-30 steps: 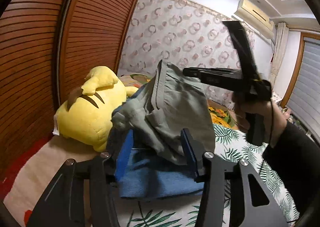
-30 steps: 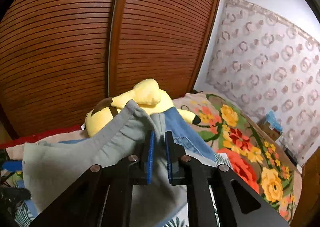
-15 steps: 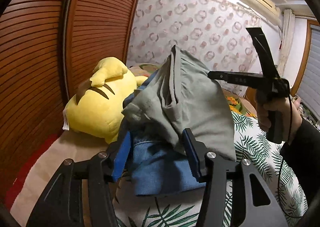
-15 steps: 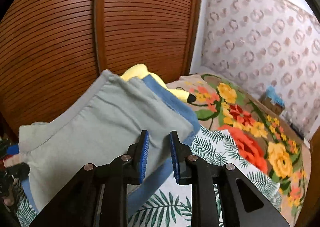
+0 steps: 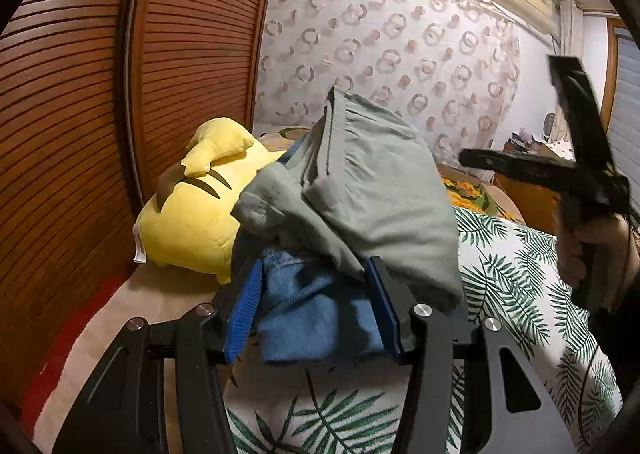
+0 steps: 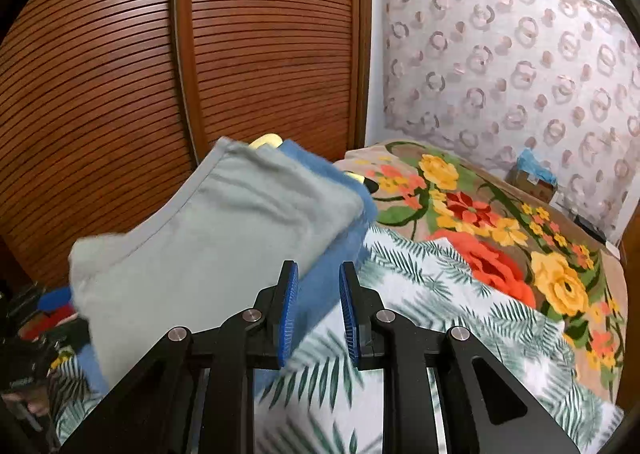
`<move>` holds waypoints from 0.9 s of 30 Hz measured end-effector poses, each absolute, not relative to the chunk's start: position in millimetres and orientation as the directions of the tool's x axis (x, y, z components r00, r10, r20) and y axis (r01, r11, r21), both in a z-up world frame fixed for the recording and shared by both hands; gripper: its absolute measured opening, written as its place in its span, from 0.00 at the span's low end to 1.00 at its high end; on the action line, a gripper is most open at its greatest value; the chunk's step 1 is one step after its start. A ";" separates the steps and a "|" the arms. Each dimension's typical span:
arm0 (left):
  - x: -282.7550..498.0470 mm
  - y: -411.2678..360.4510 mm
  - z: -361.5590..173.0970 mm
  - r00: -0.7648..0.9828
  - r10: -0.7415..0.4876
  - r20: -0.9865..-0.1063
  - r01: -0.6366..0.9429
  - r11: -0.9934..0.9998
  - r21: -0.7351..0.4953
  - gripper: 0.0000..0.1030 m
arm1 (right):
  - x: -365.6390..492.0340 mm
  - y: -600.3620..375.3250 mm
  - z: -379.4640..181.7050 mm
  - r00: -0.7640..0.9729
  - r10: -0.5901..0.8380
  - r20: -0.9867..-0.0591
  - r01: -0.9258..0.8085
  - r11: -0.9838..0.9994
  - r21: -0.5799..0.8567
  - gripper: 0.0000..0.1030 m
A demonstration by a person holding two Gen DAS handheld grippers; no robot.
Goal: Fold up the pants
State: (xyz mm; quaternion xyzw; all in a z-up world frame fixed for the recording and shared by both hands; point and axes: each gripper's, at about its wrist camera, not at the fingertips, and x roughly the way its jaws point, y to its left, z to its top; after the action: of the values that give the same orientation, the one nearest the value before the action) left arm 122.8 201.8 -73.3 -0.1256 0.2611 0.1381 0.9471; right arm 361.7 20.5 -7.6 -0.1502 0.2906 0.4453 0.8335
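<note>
The left gripper (image 5: 312,314) is pinching the bunched pants (image 5: 360,190) at centre frame, its jaws pressing the blue lining side while the grey cloth is draping over them. The right gripper (image 6: 318,314), at lower centre of its own view, is standing slightly spread and empty, the cloth lying left of it and apart. The fold seems to be mid-way; next, the right one would need a fresh hold on a free edge. The bundle's long axis is rising toward upper centre, above the leaf-print bedspread (image 5: 520,274).
</note>
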 end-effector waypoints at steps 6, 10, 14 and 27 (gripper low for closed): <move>111.5 192.2 -67.1 0.826 0.194 -0.528 -0.310 0.940 -0.140 0.61 | 314.5 -19.2 -1.4 0.453 0.656 -0.603 -0.815 0.579 0.017 0.21; 103.2 182.2 -62.4 0.834 0.178 -0.523 -0.283 0.951 -0.128 0.76 | 290.2 -43.9 2.2 0.467 0.654 -0.595 -0.802 0.596 0.025 0.21; 98.8 167.9 -58.2 0.834 0.149 -0.532 -0.241 0.965 -0.106 0.81 | 271.9 -63.2 6.0 0.485 0.648 -0.587 -0.785 0.618 0.034 0.21; 95.1 111.5 -46.4 0.856 0.039 -0.516 -0.089 0.993 -0.074 1.00 | 212.6 -126.5 7.7 0.552 0.603 -0.576 -0.705 0.707 0.065 0.41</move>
State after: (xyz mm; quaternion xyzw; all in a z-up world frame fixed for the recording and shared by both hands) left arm 95.1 111.5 -46.4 -0.0476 0.2663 0.0333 0.9621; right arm 212.6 -126.5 7.7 -0.0872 0.2917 0.3730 0.8765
